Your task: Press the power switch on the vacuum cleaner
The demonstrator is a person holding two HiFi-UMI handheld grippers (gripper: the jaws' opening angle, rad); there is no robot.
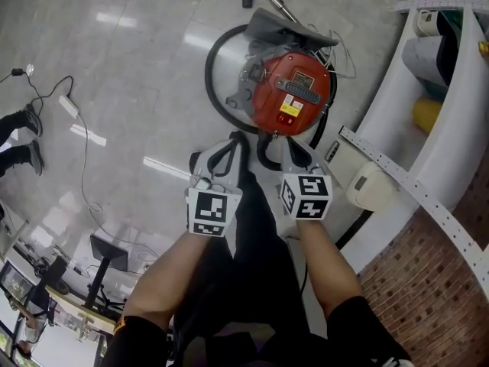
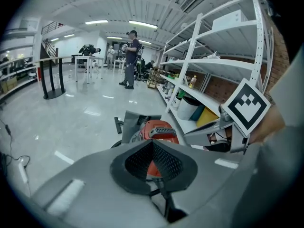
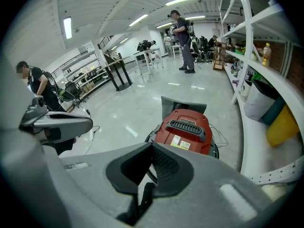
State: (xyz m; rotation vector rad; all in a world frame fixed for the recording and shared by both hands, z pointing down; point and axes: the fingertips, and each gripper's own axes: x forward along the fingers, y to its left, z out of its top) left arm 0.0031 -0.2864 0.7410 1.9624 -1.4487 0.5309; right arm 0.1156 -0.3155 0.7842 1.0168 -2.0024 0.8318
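The red vacuum cleaner (image 1: 290, 90) stands on the glossy floor, with a black handle (image 1: 299, 90) across its top and labels on its near side. Its black hose (image 1: 218, 102) loops round the left, and a grey hood (image 1: 275, 23) sits behind it. I cannot make out the power switch. My left gripper (image 1: 231, 142) is shut and empty, just short of the vacuum's near left side. My right gripper (image 1: 289, 145) is also shut and empty, close to the near edge. Past the closed tips the vacuum (image 2: 159, 128) shows in the left gripper view and larger (image 3: 186, 129) in the right gripper view.
White shelving (image 1: 439, 155) curves along the right, holding a yellow container (image 1: 428, 113) and a grey bin (image 1: 424, 56). A cream device (image 1: 369, 186) lies at its foot. A power strip with cable (image 1: 69, 105) is on the floor at left. A person (image 2: 130, 56) stands far off.
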